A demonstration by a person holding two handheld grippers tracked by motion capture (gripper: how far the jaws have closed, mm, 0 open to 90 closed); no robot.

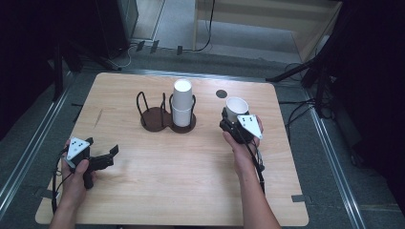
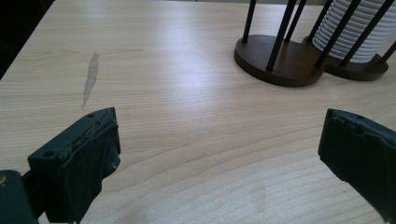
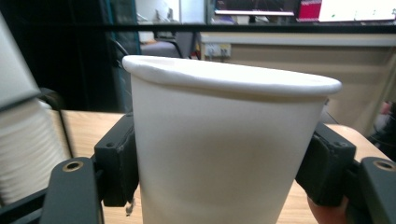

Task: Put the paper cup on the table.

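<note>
White paper cup sitting upright between right tool jaws, both pressing its sides, right of wire cup rack. Left tool gaping wide over bare wooden worktop, gripping nothing.

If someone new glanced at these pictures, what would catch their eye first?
Probably the white paper cup clamped upright between the right gripper's jaws, at the table's right side. Next, the stack of cups standing in the dark two-ring holder mid-table, while the left gripper hovers open near the left edge.
</note>
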